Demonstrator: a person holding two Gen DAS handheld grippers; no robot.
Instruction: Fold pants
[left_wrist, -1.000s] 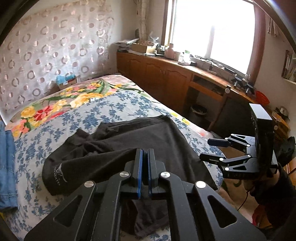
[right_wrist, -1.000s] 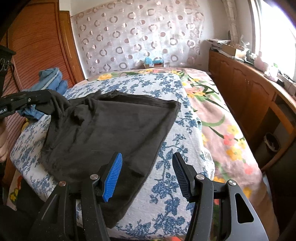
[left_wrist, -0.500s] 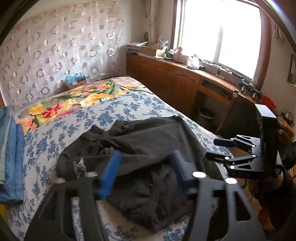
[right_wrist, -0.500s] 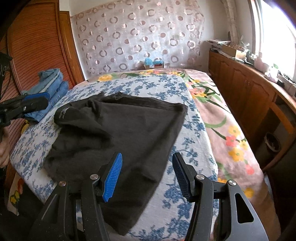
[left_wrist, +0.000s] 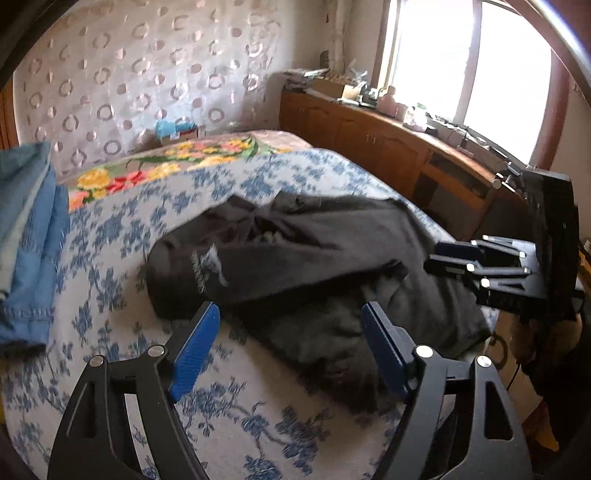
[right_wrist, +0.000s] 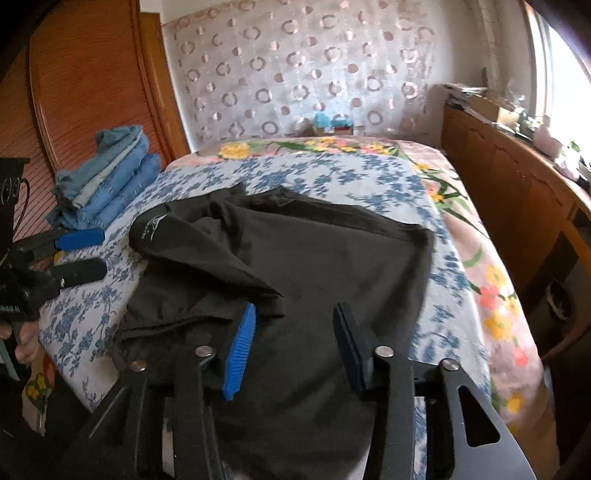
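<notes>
Dark grey pants (left_wrist: 295, 251) lie crumpled on the blue-flowered bed cover (left_wrist: 110, 258), one part folded over with a white logo (left_wrist: 208, 266) on top. My left gripper (left_wrist: 290, 308) hovers just short of that fold, its jaws opening and nothing between them. In the right wrist view the pants (right_wrist: 314, 258) spread across the bed, and my right gripper (right_wrist: 295, 308) hangs low over their near part. Its jaws are closing with fabric under and between them, and the pads are not pressing on it. The left gripper (right_wrist: 101, 251) shows at the bed's left edge, the right gripper (left_wrist: 434, 256) at the pants' right side.
Folded blue jeans (right_wrist: 110, 177) are stacked at the bed's left side. A wooden cabinet run (right_wrist: 498, 177) under the window lines the right side. A wooden panel (right_wrist: 85, 81) stands behind the jeans. A person's hand (right_wrist: 26, 343) holds the left tool.
The left gripper opened and let go of the pants, whose lifted part dropped into a fold on the bed. The right gripper moved in over the pants and its jaws narrowed.
</notes>
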